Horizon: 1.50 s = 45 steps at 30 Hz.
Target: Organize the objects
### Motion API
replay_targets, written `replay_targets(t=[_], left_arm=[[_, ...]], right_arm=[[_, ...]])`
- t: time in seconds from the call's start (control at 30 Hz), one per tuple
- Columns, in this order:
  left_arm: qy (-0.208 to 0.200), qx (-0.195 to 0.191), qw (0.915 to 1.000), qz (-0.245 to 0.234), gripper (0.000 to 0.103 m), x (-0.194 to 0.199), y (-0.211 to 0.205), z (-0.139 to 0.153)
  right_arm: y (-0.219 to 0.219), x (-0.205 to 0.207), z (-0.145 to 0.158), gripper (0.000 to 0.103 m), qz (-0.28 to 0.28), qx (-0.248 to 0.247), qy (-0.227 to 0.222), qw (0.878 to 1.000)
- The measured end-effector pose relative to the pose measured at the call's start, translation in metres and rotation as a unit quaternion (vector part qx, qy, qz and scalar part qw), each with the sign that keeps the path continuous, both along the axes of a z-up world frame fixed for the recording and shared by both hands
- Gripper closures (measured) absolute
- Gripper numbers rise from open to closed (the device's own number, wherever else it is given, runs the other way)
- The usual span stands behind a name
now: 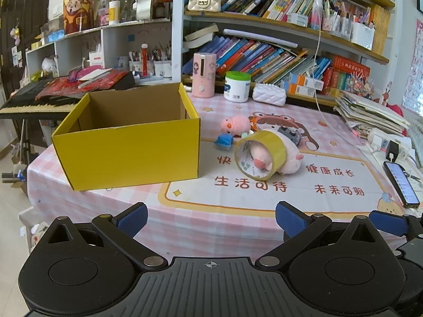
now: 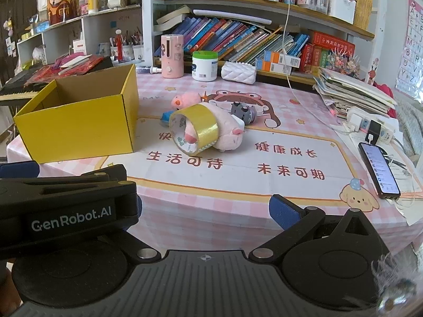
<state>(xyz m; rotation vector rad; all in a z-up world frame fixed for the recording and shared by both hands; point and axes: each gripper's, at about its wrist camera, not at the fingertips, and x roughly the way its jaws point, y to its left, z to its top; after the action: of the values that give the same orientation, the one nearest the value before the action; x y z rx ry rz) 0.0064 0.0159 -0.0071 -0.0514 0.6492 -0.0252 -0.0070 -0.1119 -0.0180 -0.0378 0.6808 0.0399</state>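
An open yellow cardboard box (image 1: 127, 142) (image 2: 79, 124) stands on the left of the pink checked tablecloth (image 1: 211, 206); its floor is hidden. To its right, a yellow tape roll (image 1: 260, 155) (image 2: 194, 129) lies tilted over the front of a pink plush pig (image 1: 289, 158) (image 2: 230, 134). Behind them lie a pink plush duck (image 1: 235, 125) (image 2: 185, 100), a small blue toy (image 1: 224, 141) and a grey toy (image 1: 290, 133) (image 2: 242, 112). My left gripper (image 1: 211, 219) is open near the table's front edge. My right gripper (image 2: 208, 211) is open beside it, partly hidden by the left gripper's housing (image 2: 68, 211).
A phone (image 1: 401, 185) (image 2: 378, 169) lies at the right edge, with a power strip (image 2: 370, 126) and a paper stack (image 2: 351, 89) behind it. A pink canister (image 1: 203, 75), a green-lidded jar (image 1: 237, 86) and a white pouch (image 1: 269, 94) line the back under bookshelves. A keyboard (image 1: 34, 100) stands at the left.
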Motion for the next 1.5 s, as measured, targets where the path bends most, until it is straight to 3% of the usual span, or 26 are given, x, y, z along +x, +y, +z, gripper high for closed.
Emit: replay_targets(t=[0.57, 1.13, 1.5], left_arm=[[0.019, 0.002, 0.9997, 0.015, 0.000, 0.029, -0.007, -0.011], [0.006, -0.001, 0.9986, 0.053, 0.000, 0.081, -0.020, -0.009], [0.017, -0.006, 0.9946, 0.102, 0.000, 0.108, -0.025, -0.013]], right_arm=[[-0.011, 0.031, -0.011, 0.000, 0.008, -0.004, 0.021, 1.000], [-0.040, 0.103, -0.007, 0.000, 0.045, -0.011, 0.008, 0.999], [-0.066, 0.151, -0.012, 0.002, 0.067, -0.006, 0.016, 0.998]])
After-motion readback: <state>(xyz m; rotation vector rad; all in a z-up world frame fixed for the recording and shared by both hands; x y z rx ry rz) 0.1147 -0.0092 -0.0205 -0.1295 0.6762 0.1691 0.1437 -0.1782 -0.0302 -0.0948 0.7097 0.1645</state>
